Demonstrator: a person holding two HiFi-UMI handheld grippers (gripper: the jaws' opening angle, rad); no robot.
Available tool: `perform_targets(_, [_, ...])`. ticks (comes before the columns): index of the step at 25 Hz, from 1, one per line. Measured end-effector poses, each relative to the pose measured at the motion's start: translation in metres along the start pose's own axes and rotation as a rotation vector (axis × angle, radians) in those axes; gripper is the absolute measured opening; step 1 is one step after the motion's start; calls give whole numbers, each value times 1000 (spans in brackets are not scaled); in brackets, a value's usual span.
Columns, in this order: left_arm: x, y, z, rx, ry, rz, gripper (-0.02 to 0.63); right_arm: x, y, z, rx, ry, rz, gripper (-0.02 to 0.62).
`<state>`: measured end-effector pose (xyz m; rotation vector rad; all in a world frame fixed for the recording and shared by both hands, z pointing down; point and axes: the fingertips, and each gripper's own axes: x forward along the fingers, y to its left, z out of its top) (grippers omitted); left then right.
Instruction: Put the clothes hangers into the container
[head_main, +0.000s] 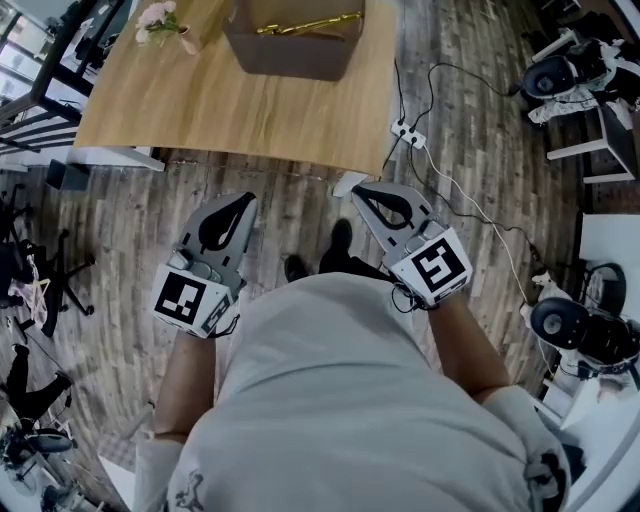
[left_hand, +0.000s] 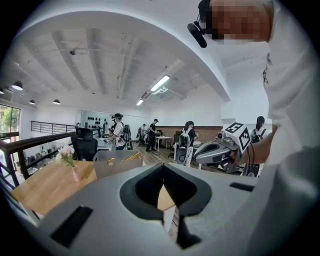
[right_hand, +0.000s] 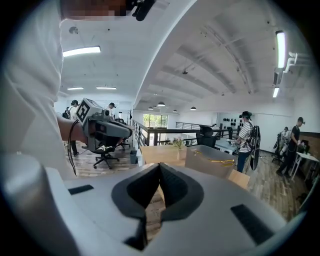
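Clothes hangers (head_main: 305, 24): gold, already down inside the container (head_main: 290, 58), at the far end of the table (head_main: 200, 105).

At the left gripper (head_main: 243, 202): pads pressed together tip to tip, nothing caught between. Same at the right gripper (head_main: 358, 190): closed and empty. Both held low and close against the body, pointing forward and slightly inward, over wooden floor (head_main: 300, 215) short of the near table edge.

Outward from the tips: straight ahead and well apart, past that edge, to the container. Ahead and a little left in the left gripper view, ahead and a little right in the right gripper view, so placed between the two lines of aim, with neither gripper clearly nearer.

Long axis of the hangers: roughly left to right across the container, slightly tilted, crosswise to the aim of both grippers.

No other hanger to be seen on the table or the floor. Judging by that, probably nothing left to carry and no reach called for.

Elsewhere on the table, only a vase of flowers (head_main: 160, 20) at the left corner, well apart from the container.
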<state>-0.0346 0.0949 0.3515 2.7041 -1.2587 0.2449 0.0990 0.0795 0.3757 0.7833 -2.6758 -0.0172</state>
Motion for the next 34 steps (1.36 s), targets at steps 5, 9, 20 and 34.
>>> perform_targets(5, [-24, -10, -8, -1, 0, -14, 6, -6, 28, 4, 9, -29, -12, 6])
perform_targets(9, [-39, -12, -9, -5, -10, -9, 6, -8, 44, 8, 4, -46, -11, 6])
perform_targets(20, [-56, -5, -11, -22, -33, 12, 6, -4, 58, 10, 15, -47, -22, 6])
perform_targets(34, [-52, -6, -12, -22, -38, 2, 6, -4, 56, 6, 11, -33, -20, 6])
